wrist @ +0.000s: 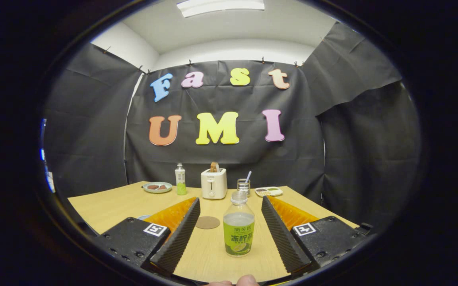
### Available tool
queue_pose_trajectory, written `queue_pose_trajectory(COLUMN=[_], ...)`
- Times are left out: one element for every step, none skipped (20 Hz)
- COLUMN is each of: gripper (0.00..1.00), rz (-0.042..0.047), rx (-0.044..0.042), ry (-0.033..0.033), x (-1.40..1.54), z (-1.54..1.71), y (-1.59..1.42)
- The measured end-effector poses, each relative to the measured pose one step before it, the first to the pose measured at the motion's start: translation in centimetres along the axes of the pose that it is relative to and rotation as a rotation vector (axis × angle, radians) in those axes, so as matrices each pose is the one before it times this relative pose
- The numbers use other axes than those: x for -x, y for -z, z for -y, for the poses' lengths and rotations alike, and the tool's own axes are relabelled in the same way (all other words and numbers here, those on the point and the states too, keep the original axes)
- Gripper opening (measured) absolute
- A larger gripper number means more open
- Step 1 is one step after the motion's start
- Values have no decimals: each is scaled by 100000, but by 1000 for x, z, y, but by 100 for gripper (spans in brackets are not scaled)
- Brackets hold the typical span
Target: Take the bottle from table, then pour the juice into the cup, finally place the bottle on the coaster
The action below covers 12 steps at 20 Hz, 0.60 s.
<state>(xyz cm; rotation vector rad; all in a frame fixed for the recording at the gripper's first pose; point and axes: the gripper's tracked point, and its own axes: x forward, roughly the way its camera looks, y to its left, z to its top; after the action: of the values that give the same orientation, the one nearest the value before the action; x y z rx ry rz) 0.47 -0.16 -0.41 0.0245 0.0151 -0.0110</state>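
Bottle [238, 224] stands upright on the table [105, 206] near its front edge, right between the spread fingers of the gripper [231, 216], touching neither; it sits a little closer to the right finger. Long axis vertical, cap off, liquid near the shoulder. Gripper wide open, holding nothing. Coaster [207, 222] lies flat just beyond the left fingertip, beside the bottle. Judging by this, closing squarely on the label is next, after nudging slightly right to centre.
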Motion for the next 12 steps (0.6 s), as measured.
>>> queue_pose_trajectory(gripper=[100,100,100,100,100,100,100,100,100,99,100,100], rz=[-73,-34,-41,48,13,-24,-152,-439,-433,-28,-222,-286], rx=[-95,-148,-55,-236,-65,32,244,160,28,-257,-210,225], ry=[178,0,19,-45,-45,-253,-120,-27,-15,170,-101,-125], x=[-106,-95,-13,-86,-40,-119,28,-36,-21,47,-88,-135], z=[60,43,-24,-87,3,-90,-57,18,66,94,-57,-37], y=[53,25,79,-88,114,-32,82,9,161,-12,90,5])
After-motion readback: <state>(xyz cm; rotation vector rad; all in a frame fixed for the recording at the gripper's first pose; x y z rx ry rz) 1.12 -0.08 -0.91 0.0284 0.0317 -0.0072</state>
